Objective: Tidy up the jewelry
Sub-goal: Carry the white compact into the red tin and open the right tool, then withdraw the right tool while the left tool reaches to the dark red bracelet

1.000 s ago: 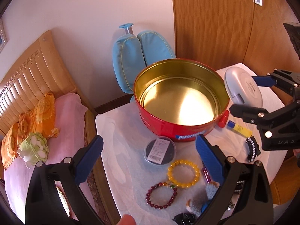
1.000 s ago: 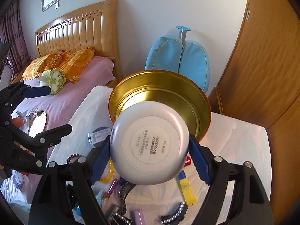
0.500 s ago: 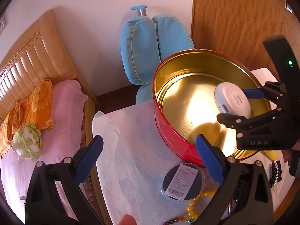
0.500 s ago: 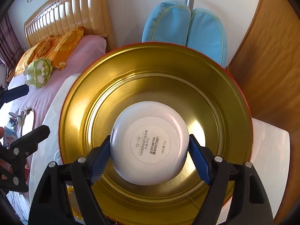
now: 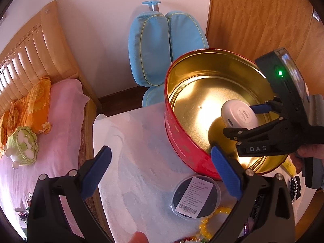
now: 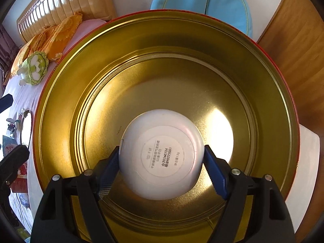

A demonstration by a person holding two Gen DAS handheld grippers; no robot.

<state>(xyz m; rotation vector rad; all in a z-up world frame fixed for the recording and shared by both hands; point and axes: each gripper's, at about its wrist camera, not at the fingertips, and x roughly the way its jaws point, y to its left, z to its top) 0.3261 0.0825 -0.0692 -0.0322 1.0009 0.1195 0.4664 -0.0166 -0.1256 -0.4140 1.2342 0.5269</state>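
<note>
My right tongs point(image 6: 162, 172) point steeply down, clamped on the white round case point(image 6: 162, 156) inside the gold-lined red tin point(image 5: 178, 137). My left tongs point(image 5: 162, 170) hang empty, spread apart, tin at two o'clock.

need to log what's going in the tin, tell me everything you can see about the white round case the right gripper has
The white round case is a smooth, plastic-looking compact, domed, with a seam and small catch on its edge. Its flat face bears a round printed label with small text and a date code, turned toward the right wrist camera. The right gripper clamps it at opposite sides between blue pads. It hangs tilted inside the open red tin, low above the gold floor; whether it touches the floor cannot be told. It is closed.
</note>
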